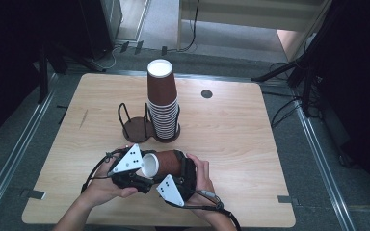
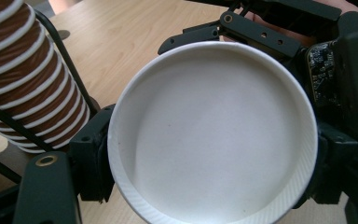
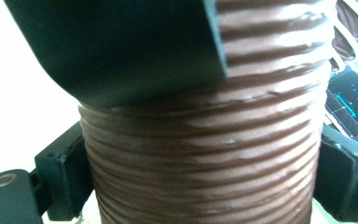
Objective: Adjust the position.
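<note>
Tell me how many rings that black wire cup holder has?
2: the right ring holds the upside-down stack of brown cups; the left ring beside it stands empty on the table.

White cup mouth [image 2: 214, 135] between black jaws, stacked cups [image 2: 28, 79] beside

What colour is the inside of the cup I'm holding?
White inside the cup, clearest in the left gripper view; its ribbed outer wall is brown.
</note>
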Tool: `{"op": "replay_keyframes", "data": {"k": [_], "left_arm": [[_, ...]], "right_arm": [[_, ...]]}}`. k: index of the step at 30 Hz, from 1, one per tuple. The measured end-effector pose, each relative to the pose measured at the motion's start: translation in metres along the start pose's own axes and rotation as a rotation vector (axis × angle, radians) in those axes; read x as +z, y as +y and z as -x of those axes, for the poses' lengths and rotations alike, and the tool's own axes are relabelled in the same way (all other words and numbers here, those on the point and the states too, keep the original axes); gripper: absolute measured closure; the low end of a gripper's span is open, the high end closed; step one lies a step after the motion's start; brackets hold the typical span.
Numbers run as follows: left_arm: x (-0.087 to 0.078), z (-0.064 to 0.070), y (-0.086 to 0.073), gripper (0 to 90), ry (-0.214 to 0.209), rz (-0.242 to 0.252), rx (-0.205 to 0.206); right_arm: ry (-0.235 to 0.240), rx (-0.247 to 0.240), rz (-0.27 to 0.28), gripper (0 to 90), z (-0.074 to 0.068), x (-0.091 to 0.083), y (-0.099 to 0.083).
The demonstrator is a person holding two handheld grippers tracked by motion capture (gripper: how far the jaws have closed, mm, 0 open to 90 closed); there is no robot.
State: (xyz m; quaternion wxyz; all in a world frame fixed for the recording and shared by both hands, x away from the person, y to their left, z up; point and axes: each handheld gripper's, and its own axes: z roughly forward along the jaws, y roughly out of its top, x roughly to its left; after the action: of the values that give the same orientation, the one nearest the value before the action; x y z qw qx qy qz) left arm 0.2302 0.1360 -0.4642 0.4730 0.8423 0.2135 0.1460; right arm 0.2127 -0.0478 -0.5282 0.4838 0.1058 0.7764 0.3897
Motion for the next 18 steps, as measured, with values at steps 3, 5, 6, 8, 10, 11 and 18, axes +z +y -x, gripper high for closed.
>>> {"op": "replay_keyframes", "data": {"k": [3,5,6,8,10,11,18], "left_arm": [[0.001,-0.002,-0.001,21.8,0.016,-0.014,-0.011],[0.001,-0.003,-0.002,21.9,0.011,-0.007,-0.020],[0.000,-0.004,-0.002,21.9,0.007,0.001,-0.024],[-0.001,-0.005,-0.002,21.9,0.021,0.008,-0.028],[-0.002,-0.006,-0.003,22.0,0.056,0.017,-0.023],[-0.002,-0.006,-0.003,22.0,0.072,0.021,-0.026],[-0.005,-0.009,-0.004,22.1,0.139,0.096,-0.072]], "right_arm": [[0.009,0.022,0.009,0.6,0.001,-0.002,0.000],[0.014,0.040,0.019,0.0,0.003,-0.004,0.000],[0.015,0.041,0.022,0.0,0.004,-0.005,0.001],[0.018,0.043,0.037,0.0,0.006,-0.006,0.002],[0.018,0.066,0.046,0.0,0.008,-0.009,0.004],[0.013,0.069,0.053,0.0,0.010,-0.010,0.004],[-0.006,0.116,0.095,0.0,0.021,-0.018,0.012]]}}
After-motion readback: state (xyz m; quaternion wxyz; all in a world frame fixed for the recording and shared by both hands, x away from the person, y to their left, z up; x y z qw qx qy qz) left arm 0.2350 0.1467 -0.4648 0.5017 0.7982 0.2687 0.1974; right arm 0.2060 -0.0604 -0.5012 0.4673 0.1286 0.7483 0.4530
